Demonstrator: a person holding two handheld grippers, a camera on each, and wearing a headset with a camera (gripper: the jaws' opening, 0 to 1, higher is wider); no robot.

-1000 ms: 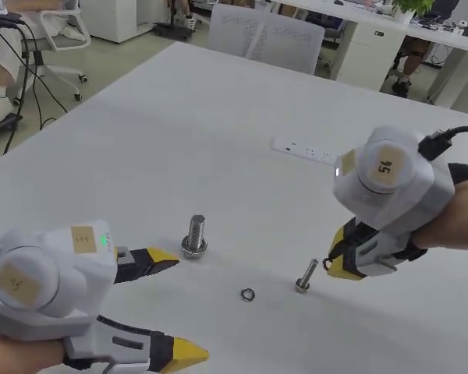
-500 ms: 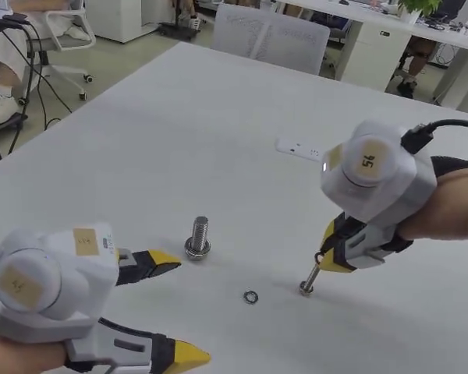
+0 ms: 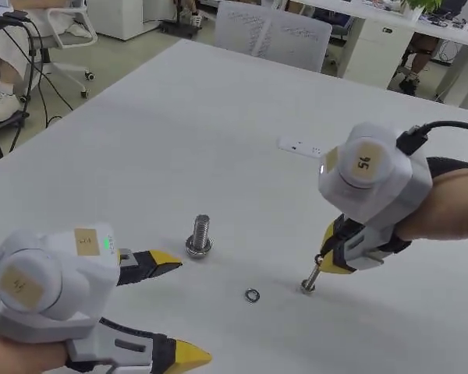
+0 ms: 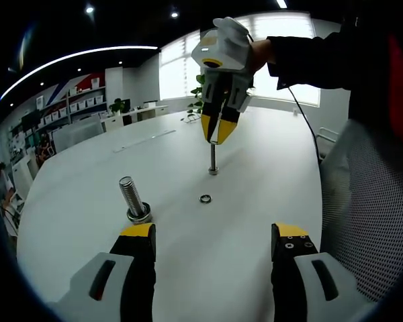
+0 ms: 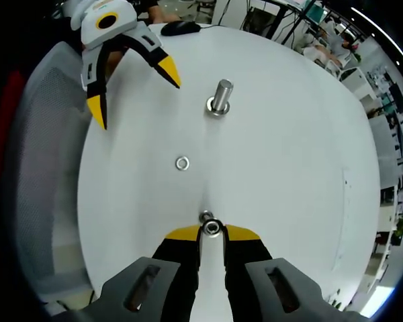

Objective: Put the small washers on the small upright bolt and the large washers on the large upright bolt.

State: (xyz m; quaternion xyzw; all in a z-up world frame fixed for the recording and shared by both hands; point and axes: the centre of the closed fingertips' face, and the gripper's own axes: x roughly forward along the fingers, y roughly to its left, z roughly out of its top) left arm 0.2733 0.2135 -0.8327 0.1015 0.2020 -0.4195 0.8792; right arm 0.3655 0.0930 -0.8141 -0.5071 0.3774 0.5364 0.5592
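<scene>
The small upright bolt [image 3: 310,279] stands on the white table [image 3: 179,132]. My right gripper [image 3: 320,262] hovers right at its top, shut on a small washer [image 5: 211,229] held over the bolt's tip [image 5: 206,217]. A loose washer [image 3: 252,295] lies flat between the two bolts. To the left rises the large upright bolt [image 3: 200,234], with a washer around its base. Near the table's front edge my left gripper [image 3: 179,308] stands open and holds nothing; the large bolt [image 4: 133,198], the loose washer [image 4: 205,198] and the small bolt [image 4: 213,159] lie ahead of its jaws.
A white power strip [image 3: 300,147] lies on the table beyond the right gripper. A grey mesh chair [image 3: 273,33] stands at the table's far edge. More desks and chairs fill the room behind. A dark mouse [image 5: 178,27] sits near the table's front.
My right gripper has shifted slightly left with the small washer, from beside the small bolt to just over its top. The left gripper has stayed put and open.
</scene>
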